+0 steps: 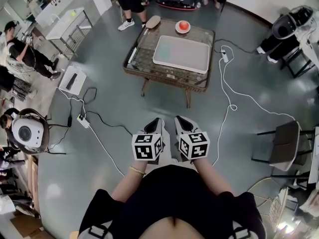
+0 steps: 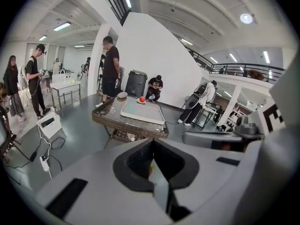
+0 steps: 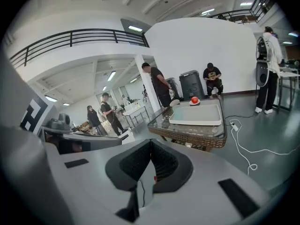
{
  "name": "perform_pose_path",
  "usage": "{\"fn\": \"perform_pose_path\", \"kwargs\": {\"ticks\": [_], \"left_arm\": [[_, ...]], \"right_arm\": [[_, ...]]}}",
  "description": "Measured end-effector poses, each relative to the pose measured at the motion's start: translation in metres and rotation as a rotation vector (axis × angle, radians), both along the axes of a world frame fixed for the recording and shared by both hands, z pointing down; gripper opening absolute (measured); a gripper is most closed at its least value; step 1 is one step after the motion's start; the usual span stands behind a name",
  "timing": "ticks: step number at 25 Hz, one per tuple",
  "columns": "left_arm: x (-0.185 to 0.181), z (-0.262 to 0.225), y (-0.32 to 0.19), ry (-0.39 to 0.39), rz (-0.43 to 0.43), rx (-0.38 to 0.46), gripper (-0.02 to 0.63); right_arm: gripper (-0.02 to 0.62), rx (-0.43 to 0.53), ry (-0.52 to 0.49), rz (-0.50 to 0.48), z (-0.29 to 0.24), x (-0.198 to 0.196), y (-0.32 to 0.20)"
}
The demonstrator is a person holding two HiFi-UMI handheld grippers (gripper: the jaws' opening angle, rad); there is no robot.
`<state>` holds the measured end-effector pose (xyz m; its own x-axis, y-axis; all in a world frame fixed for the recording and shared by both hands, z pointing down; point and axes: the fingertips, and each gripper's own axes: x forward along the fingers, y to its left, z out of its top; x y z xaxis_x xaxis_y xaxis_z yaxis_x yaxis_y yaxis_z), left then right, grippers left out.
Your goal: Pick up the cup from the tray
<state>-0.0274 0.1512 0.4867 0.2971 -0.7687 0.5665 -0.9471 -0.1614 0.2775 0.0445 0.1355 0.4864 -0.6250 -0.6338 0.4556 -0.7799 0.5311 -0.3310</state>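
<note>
A pale rectangular tray (image 1: 181, 54) lies on the low wicker table (image 1: 141, 66), and I see nothing on it. Just past its far edge a red round thing (image 1: 183, 26) sits on a small white plate; whether it is the cup I cannot tell. It also shows small in the left gripper view as a red thing (image 2: 141, 99) and in the right gripper view as a red thing (image 3: 194, 100). My left gripper (image 1: 157, 121) and right gripper (image 1: 178, 119) are side by side near my body, far short of the table. Both are shut and hold nothing, as the left gripper (image 2: 151, 142) and right gripper (image 3: 150, 142) show.
A beige oval object (image 1: 153, 21) lies at the table's far left corner. A power strip (image 1: 224, 57) with white cables trails over the floor to the right. A white box (image 1: 72, 79) and a black cable lie left. A dark chair (image 1: 284, 142) stands right. Several people stand around.
</note>
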Motion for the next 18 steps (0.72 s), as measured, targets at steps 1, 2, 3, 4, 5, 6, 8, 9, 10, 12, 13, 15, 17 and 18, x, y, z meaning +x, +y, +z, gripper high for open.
{"fn": "perform_pose_path", "kwargs": {"ticks": [1,2,3,4,5,6,8,9,10,12,13,15,17,18], "left_arm": [[-0.002,-0.001,-0.009,0.002,0.002,0.0,0.008],[-0.004,-0.001,-0.019,0.003,0.004,-0.002,0.008],[-0.006,0.0,-0.028,0.003,0.007,-0.003,0.008],[-0.008,0.001,-0.037,0.004,0.009,-0.005,0.008],[-0.01,0.002,-0.046,0.004,0.012,-0.007,0.008],[-0.012,0.003,-0.056,0.005,0.016,-0.009,0.008],[-0.016,0.004,-0.075,0.007,0.022,-0.013,0.008],[-0.019,0.004,-0.085,0.008,0.025,-0.015,0.008],[-0.022,0.004,-0.094,0.009,0.028,-0.016,0.008],[-0.026,0.003,-0.112,0.008,0.036,-0.018,0.008],[-0.029,0.002,-0.122,0.007,0.041,-0.017,0.008],[-0.034,0.001,-0.142,0.003,0.052,-0.017,0.008],[-0.038,0.001,-0.164,-0.001,0.058,-0.02,0.008],[-0.041,0.001,-0.174,-0.002,0.061,-0.021,0.008]], "right_arm": [[0.009,-0.004,0.002,0.008,0.001,-0.001,-0.008],[0.009,-0.011,0.003,0.015,0.002,-0.002,-0.016],[0.009,-0.018,0.004,0.02,0.004,-0.003,-0.023],[0.009,-0.025,0.005,0.024,0.005,-0.005,-0.031],[0.009,-0.03,0.007,0.024,0.007,-0.007,-0.039],[0.009,-0.034,0.009,0.023,0.008,-0.01,-0.047],[0.009,-0.035,0.014,0.019,0.009,-0.017,-0.064],[0.009,-0.033,0.016,0.017,0.008,-0.02,-0.073],[0.009,-0.032,0.018,0.016,0.007,-0.024,-0.081],[0.009,-0.03,0.021,0.02,0.005,-0.029,-0.098],[0.009,-0.031,0.021,0.024,0.005,-0.032,-0.107],[0.009,-0.034,0.02,0.035,0.004,-0.036,-0.128],[0.009,-0.035,0.023,0.044,0.003,-0.04,-0.15],[0.009,-0.036,0.025,0.049,0.003,-0.041,-0.161]]}}
